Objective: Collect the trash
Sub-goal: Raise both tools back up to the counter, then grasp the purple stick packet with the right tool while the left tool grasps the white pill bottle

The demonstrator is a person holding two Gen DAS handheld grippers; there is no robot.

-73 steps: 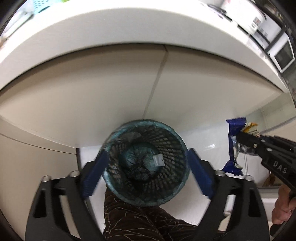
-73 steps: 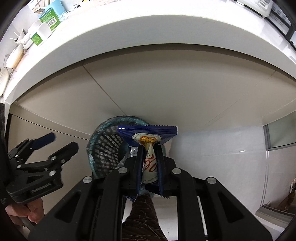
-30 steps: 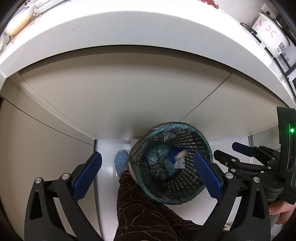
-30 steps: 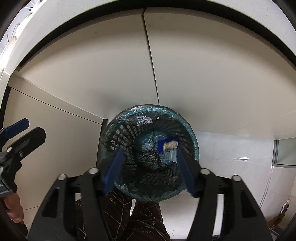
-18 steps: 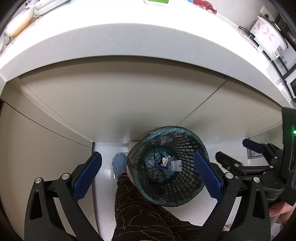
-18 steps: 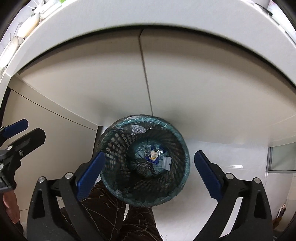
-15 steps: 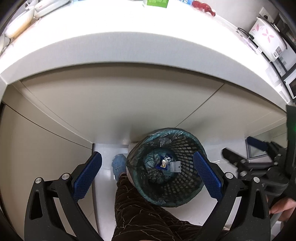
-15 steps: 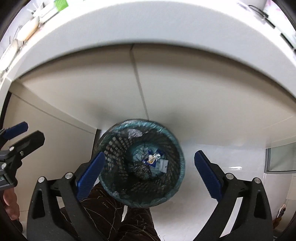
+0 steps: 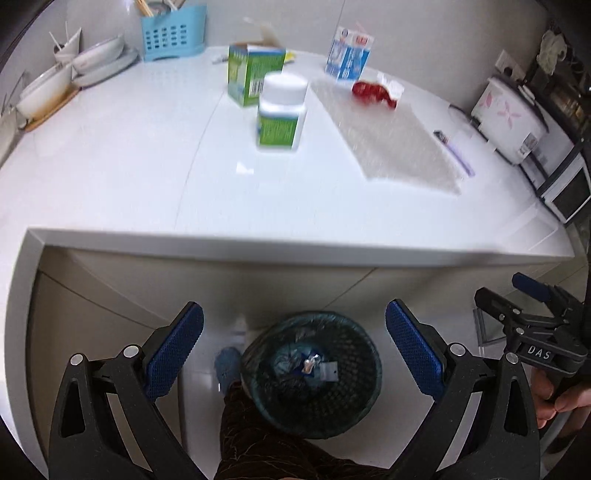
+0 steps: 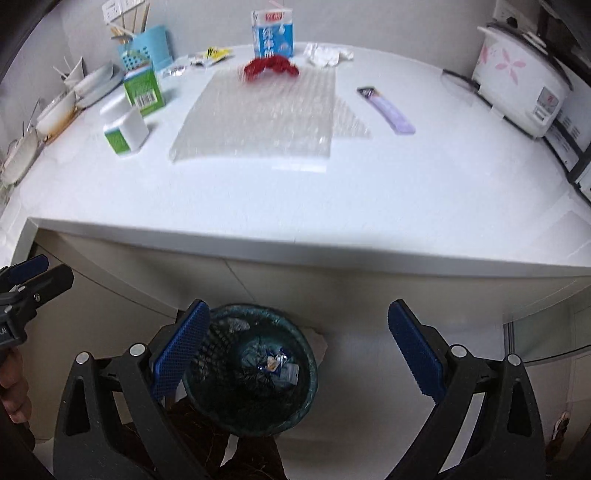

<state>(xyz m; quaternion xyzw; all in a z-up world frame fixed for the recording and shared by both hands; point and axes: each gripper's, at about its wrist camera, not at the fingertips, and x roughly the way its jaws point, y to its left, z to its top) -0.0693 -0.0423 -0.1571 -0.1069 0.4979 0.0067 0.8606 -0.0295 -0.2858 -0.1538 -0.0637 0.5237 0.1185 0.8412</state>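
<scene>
Two grippers are hanging over one mesh trash basket (image 10: 251, 373) on the floor, both with nothing between their blue pads: the left gripper (image 9: 293, 352) is standing wide open, and the right gripper (image 10: 297, 354) is gaping just as wide — its jaws have just been opening, and nothing is caught in them. The blue snack wrapper (image 10: 273, 363) is lying at the bottom of the basket, inside the dark liner, alongside a small pale tag. The basket is sitting just in front of the cabinet doors, under the overhanging edge of the white countertop (image 10: 295, 206), with a patterned trouser leg (image 9: 258, 435) pressing against its near side. Up on the counter I am counting one white bottle (image 9: 281, 110) with a green label, one green carton (image 9: 253, 72), one blue-and-white milk carton (image 10: 272, 35), one red crumpled wrapper (image 10: 269, 68), one sheet of bubble wrap (image 10: 266, 118), one lilac strip (image 10: 389, 109), one yellow packet and one wad of white tissue (the far ones are blurred). The near half of the counter, from the bubble wrap to the front edge, is lying bare — plenty of room there. A blue utensil caddy and stacked dishes are crowding the left rear corner; a rice cooker (image 10: 517, 88) is filling the right edge.
</scene>
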